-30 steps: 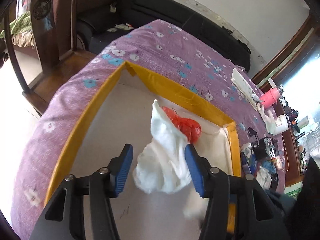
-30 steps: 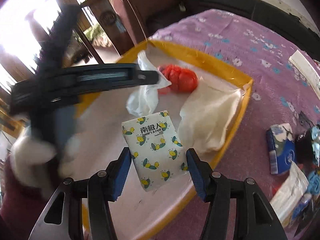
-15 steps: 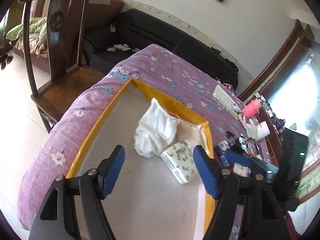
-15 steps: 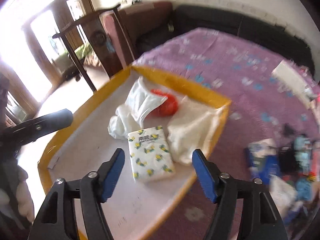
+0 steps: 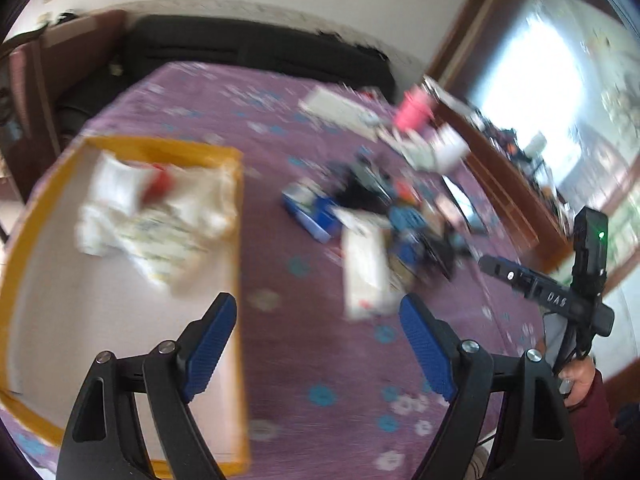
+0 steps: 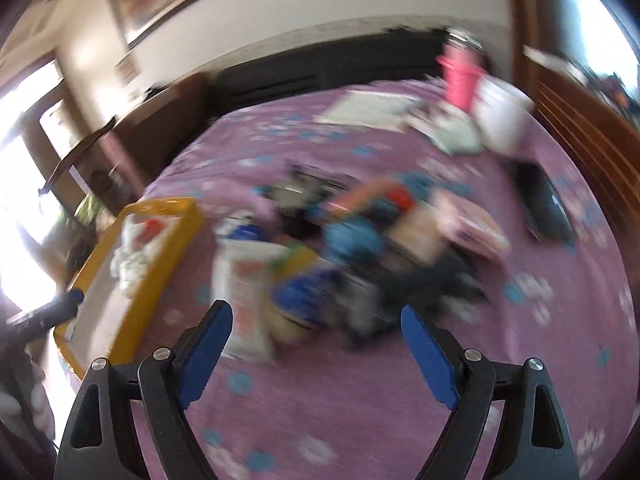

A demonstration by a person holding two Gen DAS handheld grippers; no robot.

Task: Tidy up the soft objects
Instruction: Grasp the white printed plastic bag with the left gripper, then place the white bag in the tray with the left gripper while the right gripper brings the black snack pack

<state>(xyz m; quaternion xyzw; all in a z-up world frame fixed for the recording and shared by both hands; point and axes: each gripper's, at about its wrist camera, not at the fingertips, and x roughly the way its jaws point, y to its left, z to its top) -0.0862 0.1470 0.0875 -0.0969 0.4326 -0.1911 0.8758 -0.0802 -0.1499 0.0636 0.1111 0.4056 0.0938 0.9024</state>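
Note:
Both views are motion-blurred. A yellow-rimmed tray (image 5: 238, 216) on the purple flowered cloth holds a white cloth (image 5: 114, 184), a red item (image 5: 160, 180) and a patterned tissue pack (image 5: 168, 236). It also shows at left in the right wrist view (image 6: 160, 264). My left gripper (image 5: 316, 344) is open and empty above the tray's right rim. My right gripper (image 6: 316, 348) is open and empty, facing a pile of mixed items (image 6: 360, 248). A white packet (image 5: 366, 276) lies ahead of the left gripper, also seen in the right view (image 6: 244, 296).
A blue box (image 5: 316, 216) and dark clutter (image 5: 420, 236) lie mid-table. A pink cup (image 6: 460, 80), a white tub (image 6: 502, 120) and a flat white board (image 6: 368, 110) stand at the far side. A black sofa (image 5: 256, 54) runs behind. The other handle (image 5: 552, 296) shows at right.
Both grippers have pulled back from the tray and swung right toward the clutter pile. The tissue pack now lies in the tray, released by the right gripper.

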